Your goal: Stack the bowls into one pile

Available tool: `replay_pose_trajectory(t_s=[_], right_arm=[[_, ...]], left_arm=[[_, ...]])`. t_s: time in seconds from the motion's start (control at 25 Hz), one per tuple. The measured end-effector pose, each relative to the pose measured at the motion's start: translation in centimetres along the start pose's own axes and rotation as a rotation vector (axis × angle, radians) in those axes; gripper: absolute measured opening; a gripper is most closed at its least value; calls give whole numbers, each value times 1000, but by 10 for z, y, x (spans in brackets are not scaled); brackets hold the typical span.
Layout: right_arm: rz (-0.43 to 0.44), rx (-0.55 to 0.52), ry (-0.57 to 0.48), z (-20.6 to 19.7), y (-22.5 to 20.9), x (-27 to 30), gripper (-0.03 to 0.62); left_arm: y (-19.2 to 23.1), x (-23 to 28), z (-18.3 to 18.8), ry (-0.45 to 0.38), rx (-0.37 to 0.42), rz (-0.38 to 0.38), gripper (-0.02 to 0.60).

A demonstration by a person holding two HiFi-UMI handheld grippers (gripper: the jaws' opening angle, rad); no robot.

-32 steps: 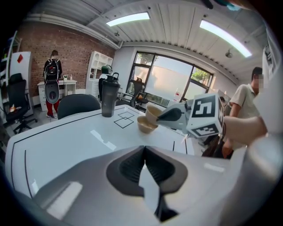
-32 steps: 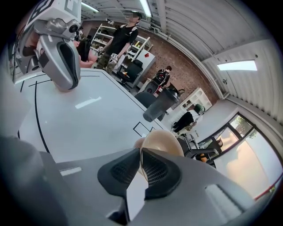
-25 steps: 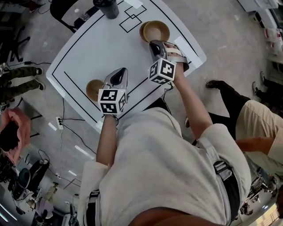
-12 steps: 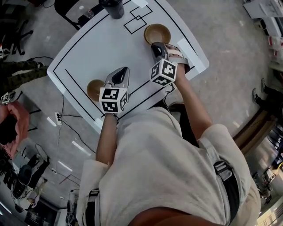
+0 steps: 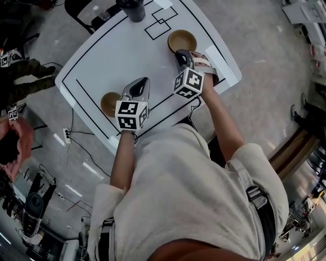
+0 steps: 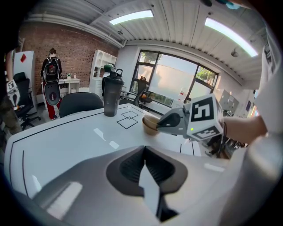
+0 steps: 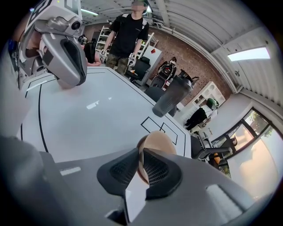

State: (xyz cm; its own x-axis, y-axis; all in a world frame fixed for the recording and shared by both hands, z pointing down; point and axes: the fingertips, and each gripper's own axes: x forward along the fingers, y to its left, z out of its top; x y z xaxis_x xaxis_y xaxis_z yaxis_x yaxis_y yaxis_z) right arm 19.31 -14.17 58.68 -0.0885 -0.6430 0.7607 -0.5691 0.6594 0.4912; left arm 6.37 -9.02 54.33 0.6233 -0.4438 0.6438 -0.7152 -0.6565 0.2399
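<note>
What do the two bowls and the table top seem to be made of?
The far bowl looks like wood or wood-look plastic: it is matte brown with a paler inside and shows no glare. The near bowl has the same brown and is likely the same material. The table top is smooth, glossy white, perhaps laminate, since lights reflect on it.

A dark shaker bottle [image 5: 132,8] stands on the white table [image 5: 102,56] well beyond the right tongs [image 5: 179,53] (outlined squares [image 5: 163,23] between them); seemingly a black chair [image 6: 79,103] behind.
</note>
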Motion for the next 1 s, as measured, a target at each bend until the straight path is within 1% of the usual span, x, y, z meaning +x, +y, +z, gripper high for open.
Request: replay_pose_trajectory(t_s=[0.24, 0.32, 0.44, 0.56, 0.8, 1.0], right_arm=[[8, 6, 4, 1, 1, 3, 34], [15, 12, 3, 1, 2, 3, 49], [18, 14, -1, 1, 1, 3, 55], [15, 21, -12, 3, -1, 2, 86], [14, 38, -77, 19, 1, -9, 91], [44, 13, -164, 49, 15, -14, 84]], left_arm=[[3, -2, 1, 0, -8, 7, 2], [4, -3, 1, -1, -9, 10, 2], [4, -5, 1, -3, -13, 13, 2], [5, -6, 1, -8, -17, 19, 2], [8, -12, 5, -17, -35, 37, 2], [14, -24, 3, -23, -62, 72, 2]])
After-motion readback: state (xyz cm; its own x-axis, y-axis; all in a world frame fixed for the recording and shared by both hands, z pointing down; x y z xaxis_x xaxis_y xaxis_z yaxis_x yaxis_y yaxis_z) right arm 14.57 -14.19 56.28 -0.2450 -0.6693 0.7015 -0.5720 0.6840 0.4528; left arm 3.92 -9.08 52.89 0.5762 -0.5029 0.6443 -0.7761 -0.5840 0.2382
